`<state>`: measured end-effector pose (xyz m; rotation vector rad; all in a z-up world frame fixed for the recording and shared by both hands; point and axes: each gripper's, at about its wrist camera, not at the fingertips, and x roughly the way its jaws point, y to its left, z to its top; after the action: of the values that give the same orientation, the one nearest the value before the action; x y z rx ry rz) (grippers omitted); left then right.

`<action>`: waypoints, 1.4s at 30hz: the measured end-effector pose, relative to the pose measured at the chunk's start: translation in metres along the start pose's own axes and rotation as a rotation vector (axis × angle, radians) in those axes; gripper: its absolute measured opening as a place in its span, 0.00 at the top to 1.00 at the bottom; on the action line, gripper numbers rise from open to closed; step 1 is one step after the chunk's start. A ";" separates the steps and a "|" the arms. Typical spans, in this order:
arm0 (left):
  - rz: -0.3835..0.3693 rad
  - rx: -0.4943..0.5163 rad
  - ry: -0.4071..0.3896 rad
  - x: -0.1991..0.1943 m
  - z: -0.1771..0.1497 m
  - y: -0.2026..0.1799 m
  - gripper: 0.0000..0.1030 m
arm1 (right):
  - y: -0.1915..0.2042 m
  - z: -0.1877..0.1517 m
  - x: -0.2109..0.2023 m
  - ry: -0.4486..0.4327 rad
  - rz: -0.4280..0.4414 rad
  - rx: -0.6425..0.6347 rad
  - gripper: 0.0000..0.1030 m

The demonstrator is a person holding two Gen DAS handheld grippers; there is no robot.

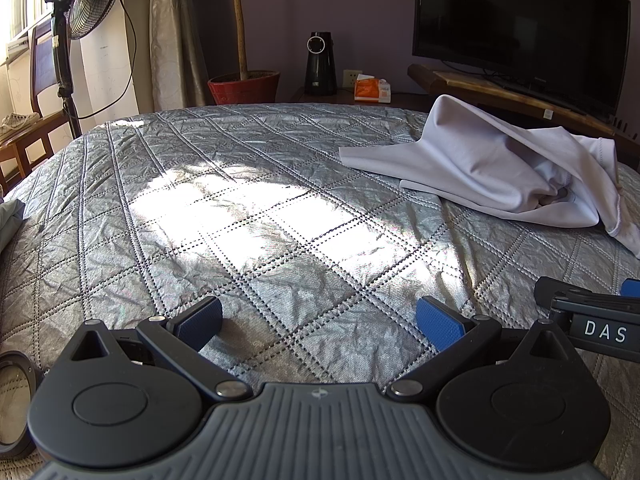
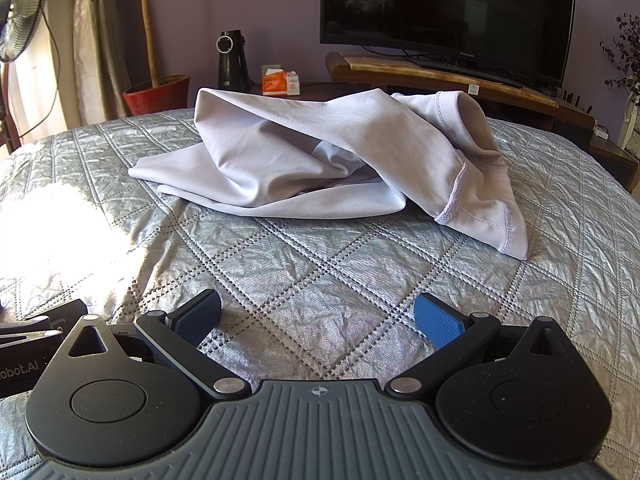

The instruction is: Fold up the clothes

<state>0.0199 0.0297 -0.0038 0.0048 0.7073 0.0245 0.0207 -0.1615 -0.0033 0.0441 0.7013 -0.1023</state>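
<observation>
A pale lilac garment point(image 2: 320, 160) lies crumpled in a heap on the silver quilted bedspread point(image 2: 320, 272), with a stitched hem end hanging toward the right. In the left wrist view the same garment point(image 1: 500, 168) sits far right. My right gripper point(image 2: 318, 316) is open, low over the bedspread, a short way in front of the garment and touching nothing. My left gripper point(image 1: 320, 318) is open too, over bare quilt to the left of the garment. The right gripper's body point(image 1: 592, 320) shows at the left view's right edge.
A sunlit patch point(image 1: 248, 220) falls on the bedspread point(image 1: 160, 240). Beyond the bed stand a TV point(image 2: 448, 12) on a wooden stand, a red plant pot point(image 2: 156, 94), a black speaker point(image 2: 232, 60), an orange tissue box point(image 2: 280, 82) and a floor fan point(image 1: 80, 4). Other cloth point(image 1: 10, 220) lies at far left.
</observation>
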 end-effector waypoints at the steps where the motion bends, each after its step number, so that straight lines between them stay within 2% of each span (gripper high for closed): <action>1: 0.000 0.000 0.000 0.000 0.000 0.000 0.00 | 0.000 0.000 0.000 0.000 0.000 0.000 0.00; 16: 0.007 0.000 0.002 0.000 0.001 -0.002 0.00 | 0.001 0.000 0.000 0.007 0.000 -0.004 0.00; 18: -0.020 0.018 0.012 -0.004 0.001 -0.002 0.02 | 0.000 0.003 -0.003 0.042 0.014 -0.022 0.00; 19: -0.035 0.011 0.023 -0.008 0.002 -0.001 0.07 | -0.002 0.004 -0.005 0.069 0.013 -0.018 0.00; 21: -0.066 -0.039 0.060 -0.021 0.005 0.003 0.10 | -0.005 0.005 -0.013 0.122 0.008 -0.004 0.01; 24: -0.098 -0.121 0.142 -0.054 0.015 0.009 0.09 | -0.017 -0.004 -0.048 0.161 -0.031 0.061 0.03; 25: -0.119 -0.116 0.151 -0.070 0.016 0.008 0.09 | -0.021 -0.007 -0.066 0.165 -0.044 0.066 0.03; 27: -0.179 -0.092 0.139 -0.108 0.017 0.004 0.08 | -0.027 -0.012 -0.101 0.171 -0.069 0.073 0.03; 32: -0.272 -0.063 0.114 -0.208 0.011 -0.006 0.05 | -0.033 -0.015 -0.208 0.126 -0.168 0.066 0.01; 35: -0.319 -0.056 0.089 -0.263 -0.002 -0.012 0.03 | -0.040 -0.021 -0.263 0.094 -0.172 0.097 0.00; 40: -0.371 -0.071 0.115 -0.310 -0.038 -0.017 0.03 | -0.047 -0.041 -0.328 0.083 -0.234 0.091 0.01; 42: -0.351 -0.048 0.100 -0.324 -0.047 -0.020 0.03 | -0.053 -0.051 -0.345 0.078 -0.229 0.098 0.01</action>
<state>-0.2567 0.0022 0.1706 -0.1674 0.7995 -0.2968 -0.2795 -0.1832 0.1807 0.0618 0.7775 -0.3565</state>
